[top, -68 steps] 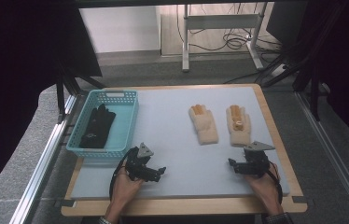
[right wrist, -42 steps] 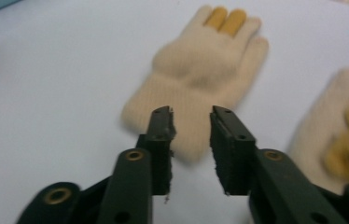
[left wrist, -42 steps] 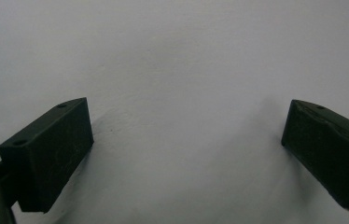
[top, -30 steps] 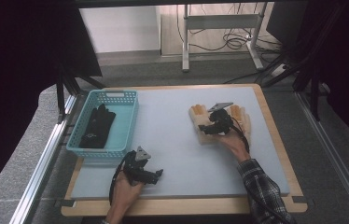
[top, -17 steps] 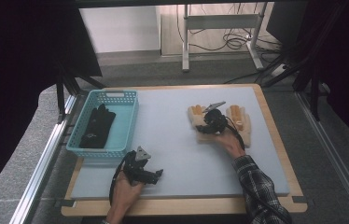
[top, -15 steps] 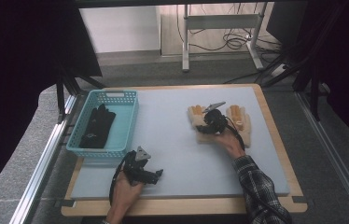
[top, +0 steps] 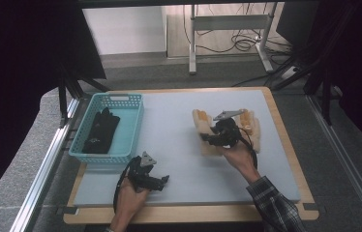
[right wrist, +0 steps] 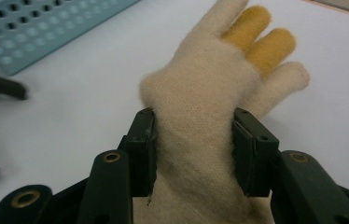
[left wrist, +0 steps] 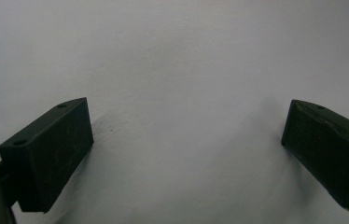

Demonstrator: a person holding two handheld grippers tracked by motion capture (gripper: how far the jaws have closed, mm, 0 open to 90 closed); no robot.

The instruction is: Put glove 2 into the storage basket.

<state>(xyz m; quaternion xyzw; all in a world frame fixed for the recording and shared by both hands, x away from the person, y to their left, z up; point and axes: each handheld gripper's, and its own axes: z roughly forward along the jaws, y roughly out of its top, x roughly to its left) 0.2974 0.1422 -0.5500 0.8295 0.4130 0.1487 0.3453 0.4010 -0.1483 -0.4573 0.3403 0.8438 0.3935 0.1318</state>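
In the high view the right gripper [top: 214, 137] and its grey plate cover most of the cream glove [top: 203, 126] it holds, so just the fingertips and a strip of cuff show beside the second cream glove [top: 252, 126] at about 3 o'clock from it. The right gripper view gives the grip plainly: both jaws press into the sides of the cream glove [right wrist: 200, 116] at the palm, having just been closing on it, and its cuff runs off the bottom edge. Two of its fingers are yellow. A blurred dark shape at 9 o'clock there cannot be made out. The left gripper [top: 162, 180] rests low near the table's front edge, jaws wide apart over bare surface. A dark glove [top: 100, 130] lies in the blue basket [top: 134, 126] at 9 o'clock on the pale grey table [top: 169, 125], wood-rimmed; beyond lie grey floor, cables and a metal stand.
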